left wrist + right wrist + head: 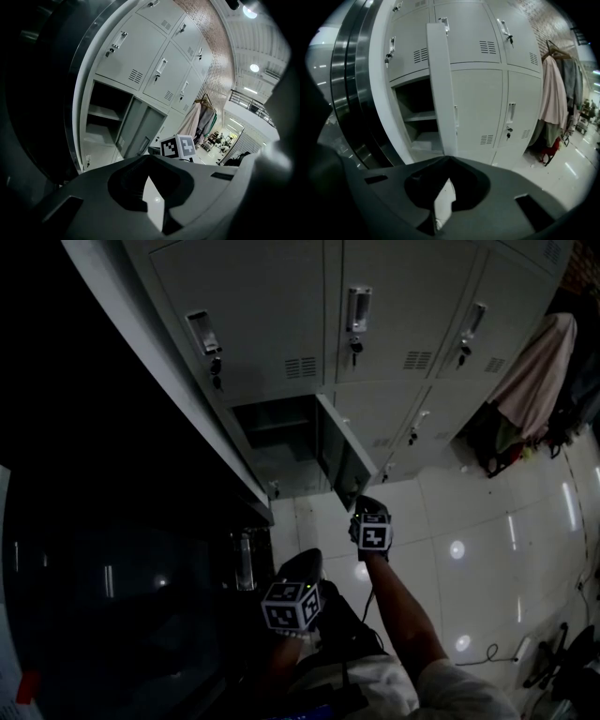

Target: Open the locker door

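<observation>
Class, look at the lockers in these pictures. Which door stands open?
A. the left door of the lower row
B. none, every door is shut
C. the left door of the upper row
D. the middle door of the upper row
A: the lower left door is swung out from its frame, baring a dark compartment with a shelf inside, while the upper doors sit flush and shut.

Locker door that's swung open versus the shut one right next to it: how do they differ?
The open door stands swung outward, baring a shelved compartment; the neighbouring door sits shut and flush. In the right gripper view the open door shows as a narrow strip, the neighbouring door its full front with vent slots. Both are pale grey metal.
</observation>
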`<state>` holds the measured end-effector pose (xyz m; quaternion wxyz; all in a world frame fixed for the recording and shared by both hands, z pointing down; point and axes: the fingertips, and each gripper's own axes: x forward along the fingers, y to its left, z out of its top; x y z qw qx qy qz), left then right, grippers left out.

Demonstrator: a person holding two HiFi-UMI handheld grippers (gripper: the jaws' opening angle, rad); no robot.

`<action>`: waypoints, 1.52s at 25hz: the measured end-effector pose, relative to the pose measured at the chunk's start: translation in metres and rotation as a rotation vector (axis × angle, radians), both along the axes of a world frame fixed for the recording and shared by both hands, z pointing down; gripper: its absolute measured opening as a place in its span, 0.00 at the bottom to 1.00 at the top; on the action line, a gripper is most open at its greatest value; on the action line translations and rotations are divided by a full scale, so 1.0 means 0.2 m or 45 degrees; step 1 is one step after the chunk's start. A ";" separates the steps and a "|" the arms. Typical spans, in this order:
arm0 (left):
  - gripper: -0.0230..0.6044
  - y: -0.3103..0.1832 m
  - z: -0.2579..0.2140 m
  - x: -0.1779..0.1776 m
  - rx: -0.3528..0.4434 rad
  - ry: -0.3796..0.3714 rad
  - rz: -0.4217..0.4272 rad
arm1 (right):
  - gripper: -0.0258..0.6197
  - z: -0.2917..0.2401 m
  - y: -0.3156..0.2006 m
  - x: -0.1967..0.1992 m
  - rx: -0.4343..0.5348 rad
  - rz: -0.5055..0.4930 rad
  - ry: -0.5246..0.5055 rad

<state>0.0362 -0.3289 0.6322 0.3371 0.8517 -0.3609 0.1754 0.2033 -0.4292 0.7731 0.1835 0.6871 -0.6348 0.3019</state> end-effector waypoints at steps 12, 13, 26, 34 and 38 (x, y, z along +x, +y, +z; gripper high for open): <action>0.03 -0.01 0.04 0.00 -0.005 -0.007 -0.011 | 0.05 0.01 -0.04 0.24 -0.014 0.073 0.037; 0.03 -0.02 0.04 0.00 -0.005 -0.008 -0.011 | 0.05 0.01 -0.04 0.25 -0.011 0.076 0.041; 0.03 0.01 0.01 -0.03 0.010 -0.009 -0.038 | 0.06 -0.03 -0.02 0.18 0.003 0.023 0.062; 0.03 0.10 -0.18 -0.10 0.102 0.006 -0.083 | 0.05 -0.24 0.13 0.05 0.029 -0.055 0.097; 0.03 0.19 -0.34 -0.18 0.178 0.040 -0.130 | 0.05 -0.40 0.32 -0.14 0.048 -0.164 0.058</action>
